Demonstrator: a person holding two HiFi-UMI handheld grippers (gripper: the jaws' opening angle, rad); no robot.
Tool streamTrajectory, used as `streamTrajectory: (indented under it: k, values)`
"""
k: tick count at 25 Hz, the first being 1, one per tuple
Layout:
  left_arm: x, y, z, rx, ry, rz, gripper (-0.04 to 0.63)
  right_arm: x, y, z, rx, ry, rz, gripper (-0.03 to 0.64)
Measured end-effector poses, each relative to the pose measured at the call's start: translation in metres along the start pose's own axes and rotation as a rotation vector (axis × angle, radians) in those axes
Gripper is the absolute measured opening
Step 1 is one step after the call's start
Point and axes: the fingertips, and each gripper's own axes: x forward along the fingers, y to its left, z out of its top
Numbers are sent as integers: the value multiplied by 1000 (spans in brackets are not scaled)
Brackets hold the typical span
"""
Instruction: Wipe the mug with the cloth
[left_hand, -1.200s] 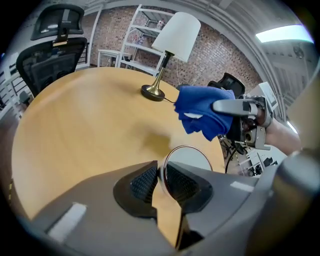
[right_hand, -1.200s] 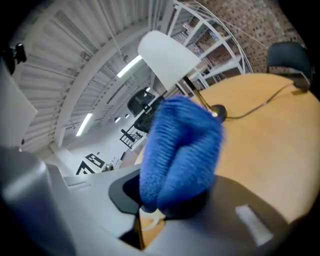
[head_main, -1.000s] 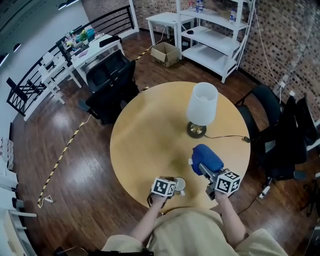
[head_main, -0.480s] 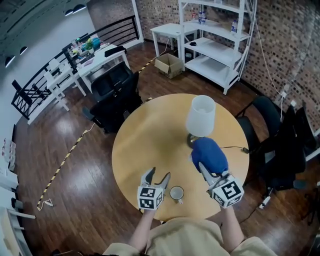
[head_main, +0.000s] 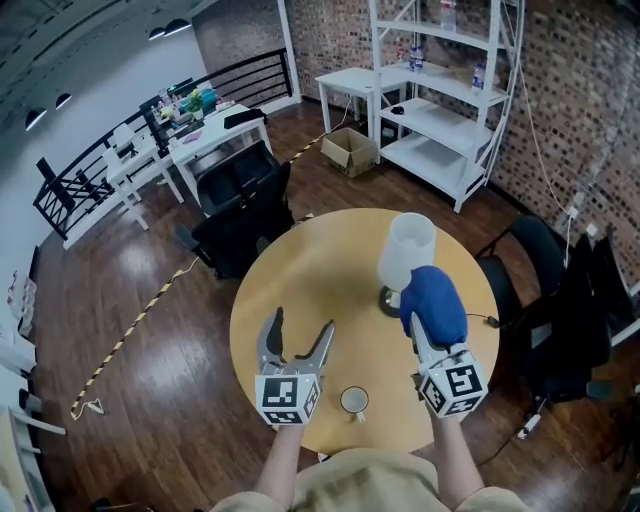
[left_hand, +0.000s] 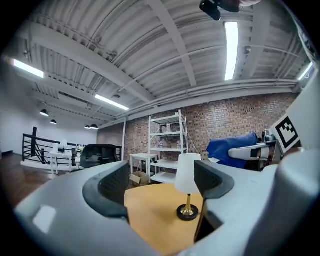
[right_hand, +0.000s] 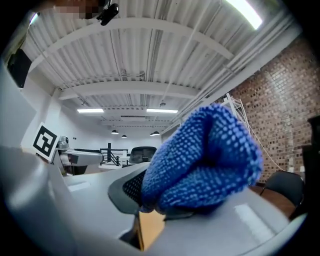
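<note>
A small white mug (head_main: 354, 401) stands alone on the round wooden table (head_main: 310, 270), near its front edge. My left gripper (head_main: 299, 324) hangs above the table just left of the mug, apart from it. Its jaws are opening wide and nothing is between them; in the left gripper view (left_hand: 162, 186) only the table and lamp show through the gap. My right gripper (head_main: 428, 325) is raised to the right of the mug, shut on a bunched blue cloth (head_main: 434, 303) that hides its fingertips. The cloth (right_hand: 205, 165) fills the right gripper view.
A white-shaded lamp (head_main: 405, 255) on a brass foot stands at the table's right rear, close behind the cloth, its cable (head_main: 480, 320) running right. Black chairs (head_main: 240, 215) stand left and right of the table. A white shelf (head_main: 445, 90) is at the back.
The left gripper has let go of the mug, risen away to the left and opened. The right gripper has lifted the cloth toward the lamp. The mug stays on the table.
</note>
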Motion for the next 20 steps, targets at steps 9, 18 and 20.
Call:
streamTrajectory:
  k: [9,18,20]
  values:
    - [-18,15,-3,-52,-37,67,399,-5,11,-2,-8,16,12,64]
    - [-20,11,-7,-43,-23,72,399,-7,19,-13,-41,40,42,64]
    - [-21,11,-10,-45,-11,71,399,-7,23,-14,-44,41,50,64]
